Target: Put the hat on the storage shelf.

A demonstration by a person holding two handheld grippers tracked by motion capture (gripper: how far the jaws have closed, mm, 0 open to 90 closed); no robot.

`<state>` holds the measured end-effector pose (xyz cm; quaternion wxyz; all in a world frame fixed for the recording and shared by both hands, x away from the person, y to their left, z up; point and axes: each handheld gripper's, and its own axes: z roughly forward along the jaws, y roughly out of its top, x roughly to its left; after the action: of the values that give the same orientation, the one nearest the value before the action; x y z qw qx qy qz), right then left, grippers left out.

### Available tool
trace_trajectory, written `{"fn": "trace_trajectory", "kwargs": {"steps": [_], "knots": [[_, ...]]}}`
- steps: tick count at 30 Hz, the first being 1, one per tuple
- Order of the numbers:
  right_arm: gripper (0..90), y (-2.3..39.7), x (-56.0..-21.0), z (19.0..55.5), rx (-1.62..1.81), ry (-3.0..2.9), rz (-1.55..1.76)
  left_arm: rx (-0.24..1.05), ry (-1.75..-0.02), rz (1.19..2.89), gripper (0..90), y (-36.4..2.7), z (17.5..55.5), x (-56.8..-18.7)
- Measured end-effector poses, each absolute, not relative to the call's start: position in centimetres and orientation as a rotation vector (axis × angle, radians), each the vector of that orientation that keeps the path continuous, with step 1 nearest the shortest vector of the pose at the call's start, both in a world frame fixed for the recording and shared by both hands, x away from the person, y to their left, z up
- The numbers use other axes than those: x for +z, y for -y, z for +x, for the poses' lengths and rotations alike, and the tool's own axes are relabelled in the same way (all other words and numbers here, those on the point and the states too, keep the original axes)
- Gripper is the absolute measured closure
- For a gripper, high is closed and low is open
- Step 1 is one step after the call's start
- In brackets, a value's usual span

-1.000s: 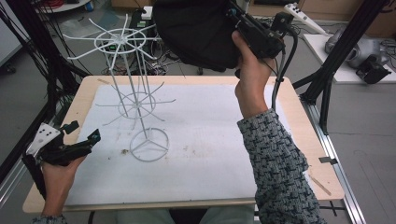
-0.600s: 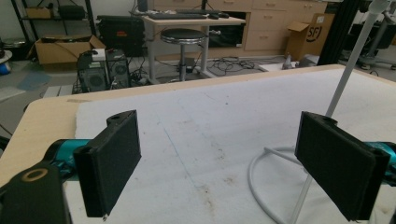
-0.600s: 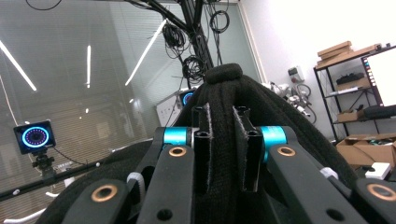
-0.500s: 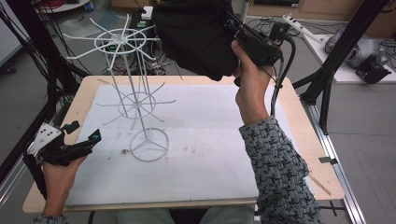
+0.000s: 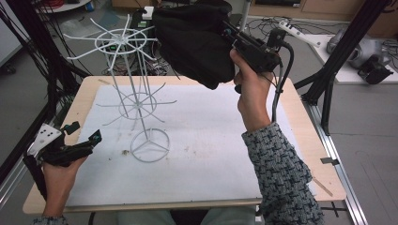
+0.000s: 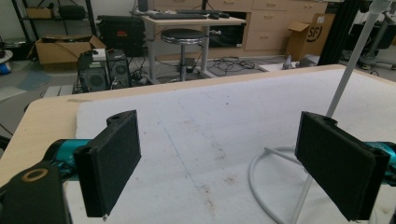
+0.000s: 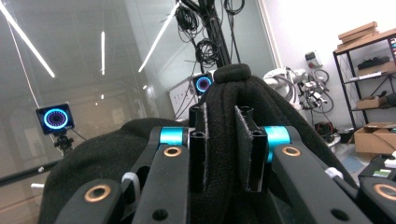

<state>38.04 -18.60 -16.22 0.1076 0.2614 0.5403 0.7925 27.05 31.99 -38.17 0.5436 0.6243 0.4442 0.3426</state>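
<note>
My right gripper [image 5: 230, 30] is raised above the table's far edge, shut on a black knit hat [image 5: 197, 42]. The hat bulges out to its left, close to the top wheel of a white wire stand [image 5: 141, 105]. In the right gripper view the hat's fabric [image 7: 233, 79] is pinched between the pads of that gripper [image 7: 224, 116]. Its jaws have just been opening a little, with the fabric still between them. My left gripper [image 5: 84, 132] rests at the table's front left, open and with nothing in it. Between its pads [image 6: 116, 158] lies bare mat, with the stand's base ring [image 6: 261, 177] to the right.
A white mat [image 5: 211, 136] covers the wooden table [image 5: 300, 117]. The stand's arms spread out at two levels, left of centre. Black frame posts [image 5: 328, 89] rise at both sides. Cables and boxes lie on the floor beyond the table.
The hat in my right gripper hangs a little lower and the hand has sunk slightly. My left gripper has stayed put.
</note>
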Motion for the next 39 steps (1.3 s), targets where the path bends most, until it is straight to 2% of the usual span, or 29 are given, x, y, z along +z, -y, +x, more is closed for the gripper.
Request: {"fn": "trace_trajectory", "kwargs": {"steps": [8,19,39], "knots": [[75.2,18.5,-16.3,38.1,2.279,-1.632,0.777,0.814,-1.056,1.478,14.4,-32.1,27.0,-38.1],[73.1,18.7,-18.7,39.1,2.321,-1.656,0.869,0.813,-1.058,1.476,14.5,-32.1,27.0,-38.2],[62.8,18.1,-20.6,40.2,2.262,-1.756,0.968,0.816,-1.057,1.473,14.4,-32.2,26.9,-38.1]]}}
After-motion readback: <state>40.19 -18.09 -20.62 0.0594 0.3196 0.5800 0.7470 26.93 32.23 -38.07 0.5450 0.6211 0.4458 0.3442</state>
